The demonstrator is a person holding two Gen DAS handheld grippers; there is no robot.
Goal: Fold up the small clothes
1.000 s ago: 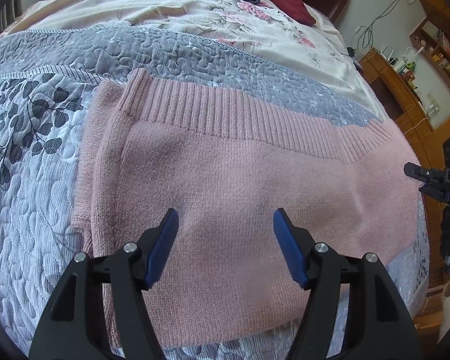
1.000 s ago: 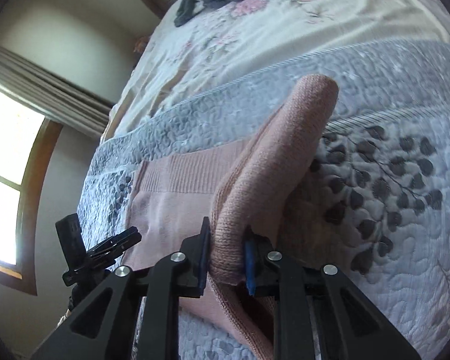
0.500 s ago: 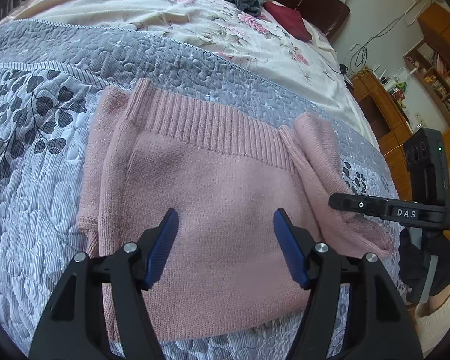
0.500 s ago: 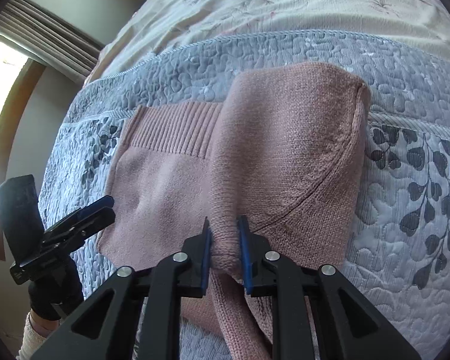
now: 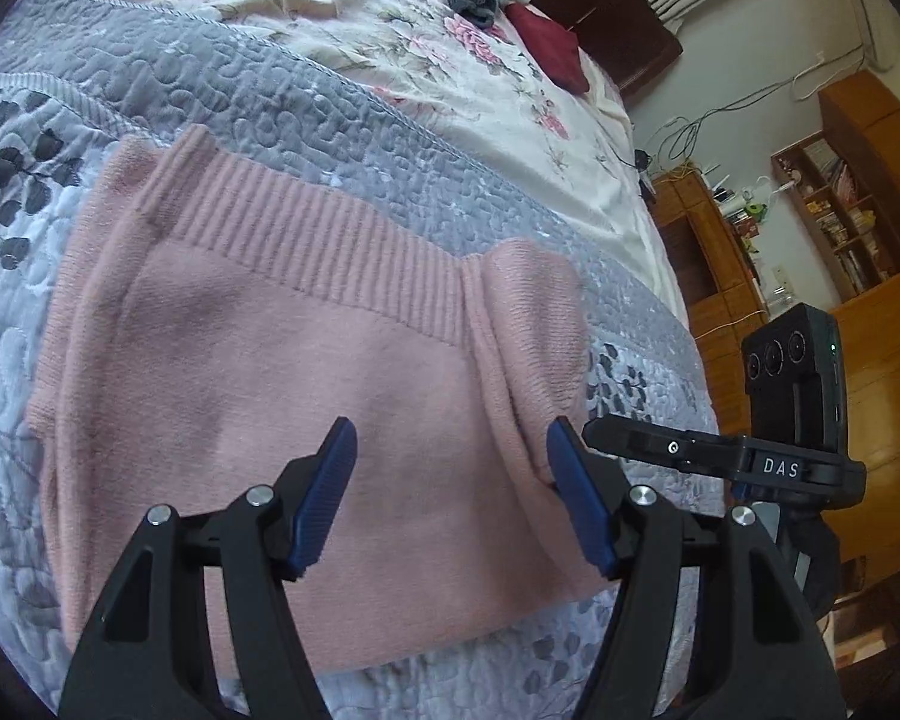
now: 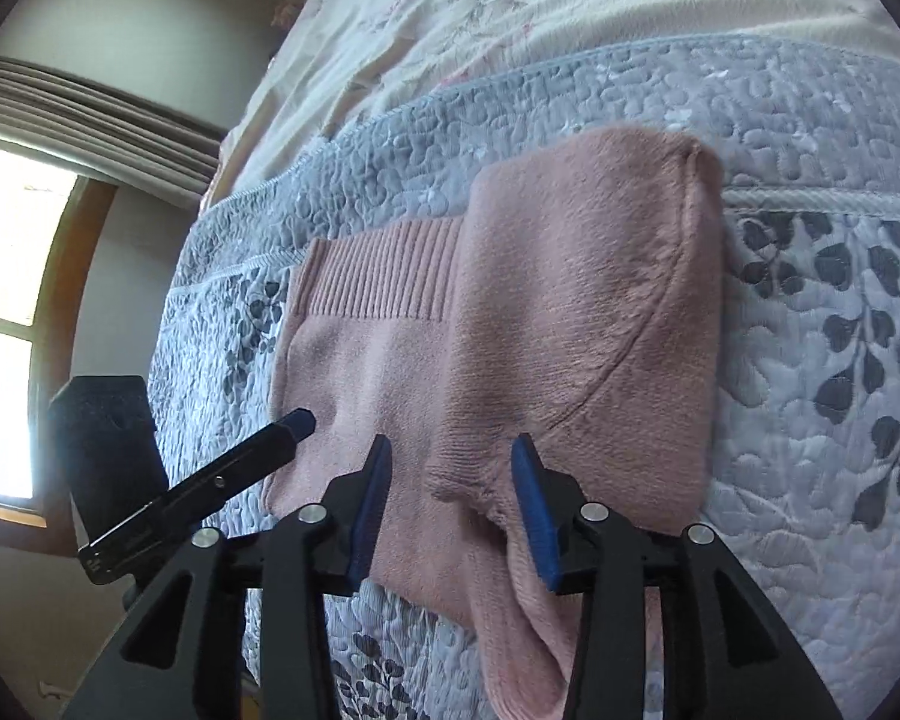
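Both grippers hang over a pink sweater (image 5: 306,396) that lies flat on the gray quilt (image 5: 222,78). On the left, the left gripper (image 5: 450,480) has its blue fingers spread wide. On the right, the right gripper (image 6: 450,492) is spread too, holding nothing, with the folded sleeve (image 6: 582,324) lying between its fingers.

pink sweater (image 6: 510,348) on grey quilt (image 6: 810,330), right gripper (image 6: 453,507) fingers apart over folded sleeve
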